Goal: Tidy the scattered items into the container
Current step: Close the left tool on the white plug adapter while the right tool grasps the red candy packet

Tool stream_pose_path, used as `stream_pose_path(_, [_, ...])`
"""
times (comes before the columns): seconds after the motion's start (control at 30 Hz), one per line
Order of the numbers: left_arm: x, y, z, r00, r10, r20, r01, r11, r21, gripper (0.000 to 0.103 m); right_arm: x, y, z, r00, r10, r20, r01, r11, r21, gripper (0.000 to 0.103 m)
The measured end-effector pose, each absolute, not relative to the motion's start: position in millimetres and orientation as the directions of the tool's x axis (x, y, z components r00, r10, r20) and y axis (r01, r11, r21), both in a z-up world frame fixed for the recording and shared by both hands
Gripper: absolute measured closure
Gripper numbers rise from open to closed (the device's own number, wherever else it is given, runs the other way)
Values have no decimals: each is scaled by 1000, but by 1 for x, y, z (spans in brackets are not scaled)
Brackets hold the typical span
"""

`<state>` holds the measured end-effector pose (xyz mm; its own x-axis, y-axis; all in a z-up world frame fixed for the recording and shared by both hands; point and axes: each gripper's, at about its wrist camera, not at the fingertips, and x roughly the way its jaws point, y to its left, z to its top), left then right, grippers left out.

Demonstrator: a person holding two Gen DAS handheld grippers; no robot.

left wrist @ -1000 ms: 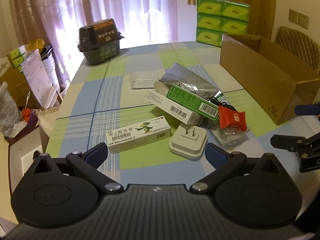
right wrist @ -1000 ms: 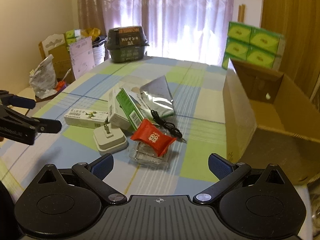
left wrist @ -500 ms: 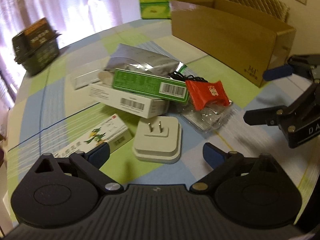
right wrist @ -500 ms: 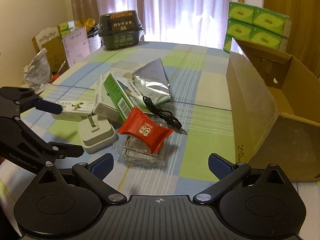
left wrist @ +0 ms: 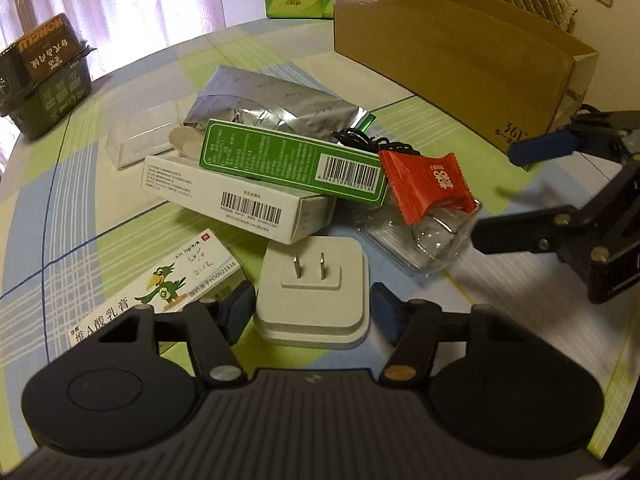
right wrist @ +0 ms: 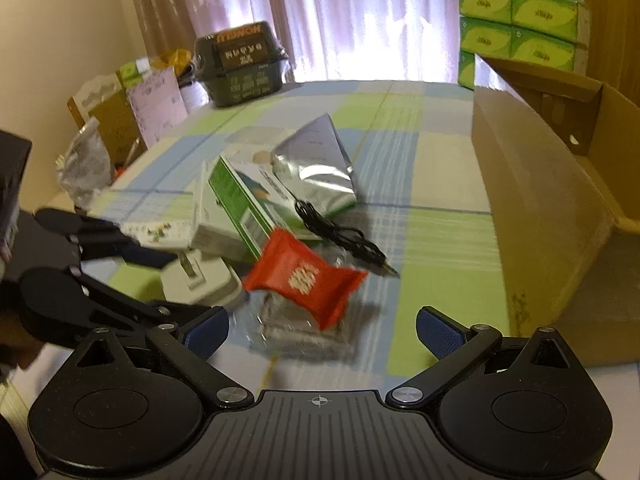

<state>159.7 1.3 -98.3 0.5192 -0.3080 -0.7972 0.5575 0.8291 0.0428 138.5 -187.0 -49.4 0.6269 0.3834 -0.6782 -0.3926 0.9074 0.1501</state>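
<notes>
On the checked tablecloth lies a pile: a white plug adapter (left wrist: 312,292), a red sachet (left wrist: 428,188) on a clear plastic packet (left wrist: 420,240), a green box (left wrist: 280,156) on a white box (left wrist: 224,196), an ointment box (left wrist: 160,280), a silver foil pouch (left wrist: 272,100) and a black cable (left wrist: 360,140). My left gripper (left wrist: 312,312) is open, one finger on each side of the adapter. My right gripper (right wrist: 320,334) is open, just short of the red sachet (right wrist: 304,280) and clear packet. The open cardboard box (right wrist: 540,208) stands to the right.
A clear plastic case (left wrist: 144,140) lies behind the pile. A dark green basket (right wrist: 240,68) sits at the table's far left corner and green tissue packs (right wrist: 520,12) are stacked behind the cardboard box. Bags and cartons (right wrist: 120,112) crowd the floor beyond the left table edge.
My left gripper has dropped and pushed forward until its fingers flank the adapter. My right gripper has closed in on the red sachet from the near side.
</notes>
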Motion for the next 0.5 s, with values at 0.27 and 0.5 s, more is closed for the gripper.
stream_pose_path(0.27, [141, 10, -93, 522, -284, -804, 537, 842, 51, 48, 154, -181, -52, 626, 392, -674, -336, 916, 220, 0])
stream_pose_path(0.5, [136, 14, -95, 541, -272, -796, 514, 856, 56, 46, 166, -175, -55, 619, 387, -683, -302, 920, 248, 0])
